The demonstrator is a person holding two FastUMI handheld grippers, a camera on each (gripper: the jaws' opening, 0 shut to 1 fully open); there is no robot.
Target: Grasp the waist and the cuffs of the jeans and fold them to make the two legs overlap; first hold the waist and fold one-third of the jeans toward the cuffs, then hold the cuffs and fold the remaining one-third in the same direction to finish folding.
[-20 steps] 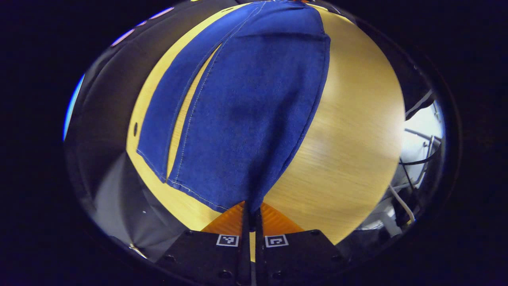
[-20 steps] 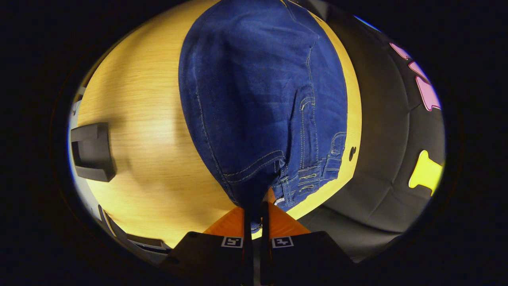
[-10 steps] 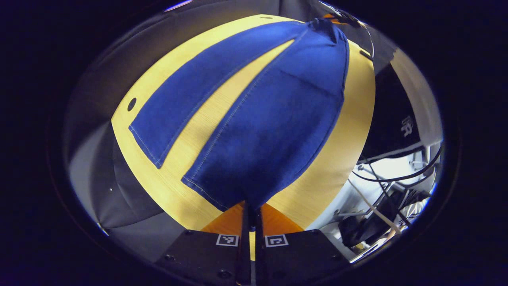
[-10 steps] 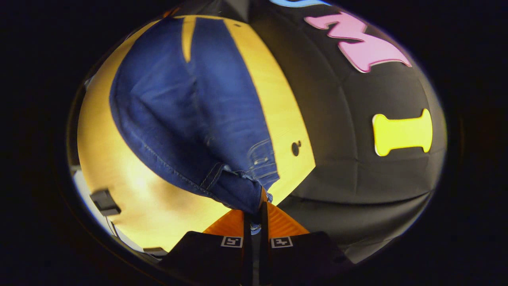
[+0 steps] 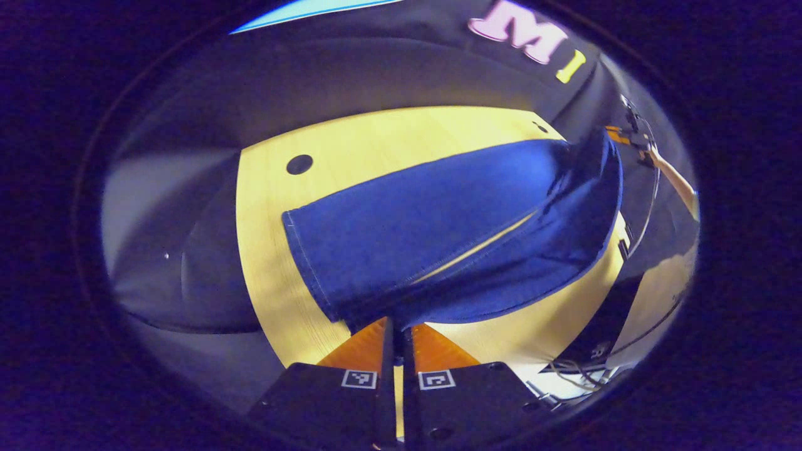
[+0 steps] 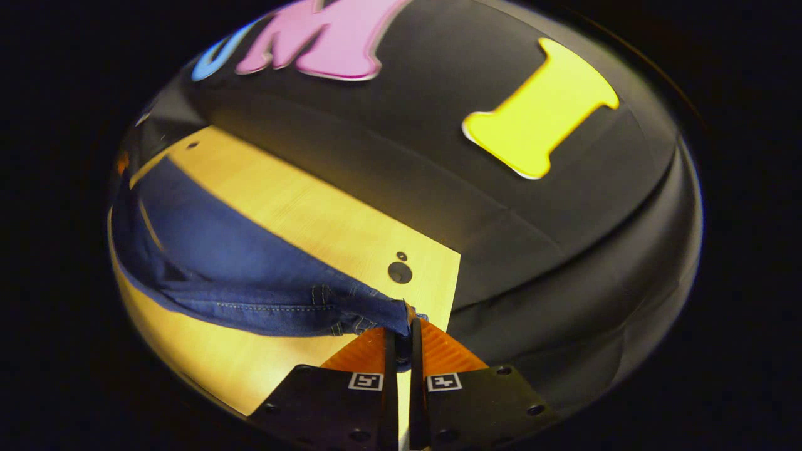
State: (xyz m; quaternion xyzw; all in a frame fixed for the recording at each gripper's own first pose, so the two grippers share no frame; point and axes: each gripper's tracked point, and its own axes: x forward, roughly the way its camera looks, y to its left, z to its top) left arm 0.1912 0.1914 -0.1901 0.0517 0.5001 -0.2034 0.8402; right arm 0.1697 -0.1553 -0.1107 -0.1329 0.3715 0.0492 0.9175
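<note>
The left hand-held gripper (image 5: 395,332) has its two fingers pressed together on the cuff end of the jeans (image 5: 438,238), the hem of the near leg pinched right at the tips. A second ago that leg hung broad and nearly upright in front of the left gripper view, with the far leg flat on the desk (image 5: 376,138) beside it; now the raised leg has swung over and lies low across the far one, only a thin sliver of wood showing between them. The right hand-held gripper (image 6: 403,335) is likewise clamped shut, on the waist (image 6: 369,313), where stitched belt loops bunch just ahead of its tips. In the right gripper view the denim has dropped from a tall hanging sheet to a low band stretched along the desk toward the far side. Both views have also tipped up, so more of the booth's wall shows behind the desk. I judge this as the lengthwise fold nearly closed: the two legs are close to overlapping but the upper one looks not yet laid flat or squared with the lower. In the left gripper view the other gripper and a forearm (image 5: 677,181) show at the far waist end.
</note>
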